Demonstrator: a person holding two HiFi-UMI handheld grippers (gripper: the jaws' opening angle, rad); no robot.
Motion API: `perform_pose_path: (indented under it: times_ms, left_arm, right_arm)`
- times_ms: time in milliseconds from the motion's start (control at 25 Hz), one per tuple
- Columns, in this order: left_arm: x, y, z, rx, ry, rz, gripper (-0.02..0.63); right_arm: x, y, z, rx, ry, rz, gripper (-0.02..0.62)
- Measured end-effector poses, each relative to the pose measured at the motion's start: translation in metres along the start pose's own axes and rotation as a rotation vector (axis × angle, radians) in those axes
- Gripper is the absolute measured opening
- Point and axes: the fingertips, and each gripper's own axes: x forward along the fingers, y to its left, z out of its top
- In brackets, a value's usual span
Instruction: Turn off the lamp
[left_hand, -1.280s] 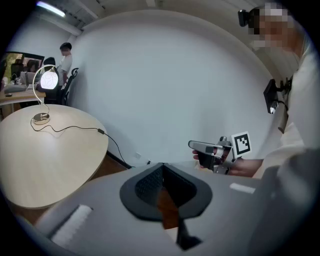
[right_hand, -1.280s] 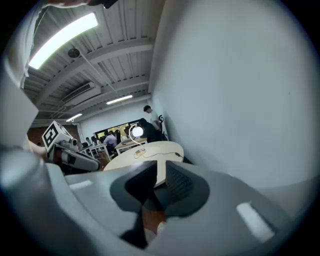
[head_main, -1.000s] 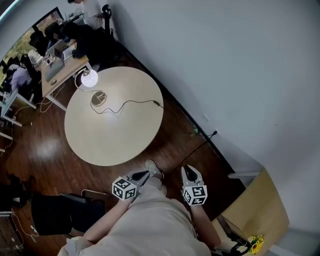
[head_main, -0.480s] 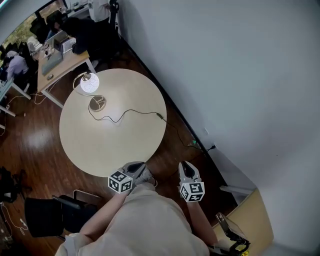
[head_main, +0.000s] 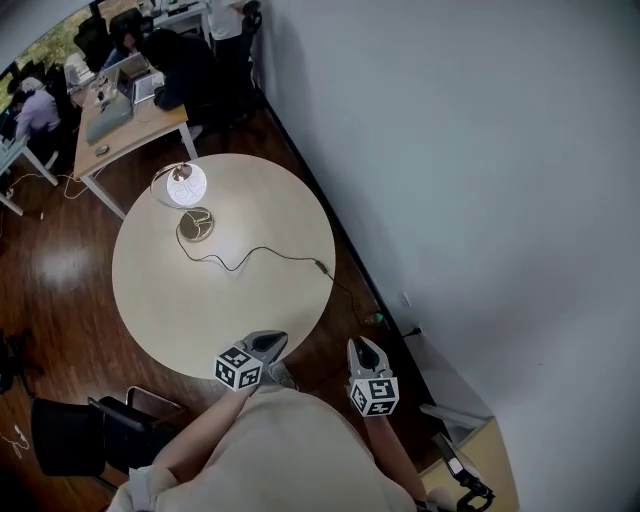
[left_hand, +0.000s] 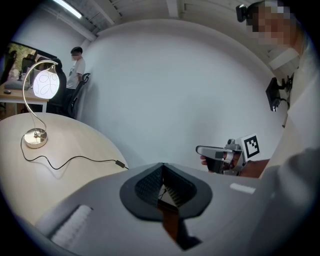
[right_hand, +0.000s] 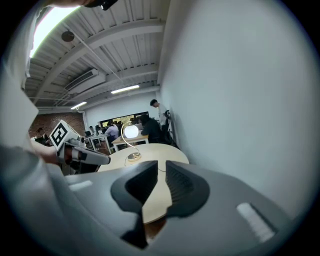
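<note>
In the head view, any switch on the lamp (head_main: 186, 187) or along its cord (head_main: 318, 265) is showing too small to tell. The left gripper (head_main: 272, 342) is covering part of the near rim of the round desk (head_main: 200, 310). A black object (head_main: 466, 490) is being cut off by the bottom edge, with too little of it showing to name.

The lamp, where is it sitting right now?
In the head view the lit lamp stands at the far left edge of the round table, close to the wooden desk behind it.
</note>
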Motion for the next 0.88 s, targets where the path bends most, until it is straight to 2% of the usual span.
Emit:
perform_pose_path:
  times_ms: [280,480,680,880]
  left_arm:
    - [0.029,0.020,0.009,-0.016,0.022,-0.037,0.000]
    - [0.036,0.028,-0.006,-0.027,0.064,-0.038,0.000]
    - [0.024,0.029,-0.007,-0.046,0.031,0.006,0.000]
    - [0.004,0.045,-0.013,-0.099,-0.007,0.100,0.000]
  right_arm:
    - [0.027,-0.016,0.011,-0.024,0.020,-0.022,0.044]
    - [0.042,-0.018,-0.008,0.005,0.058,-0.014,0.044]
    - [0.063,-0.007,-0.008,-0.022,0.076,0.062,0.044]
    - [0.091,0.004,0.003,-0.068,0.084,0.152,0.044]
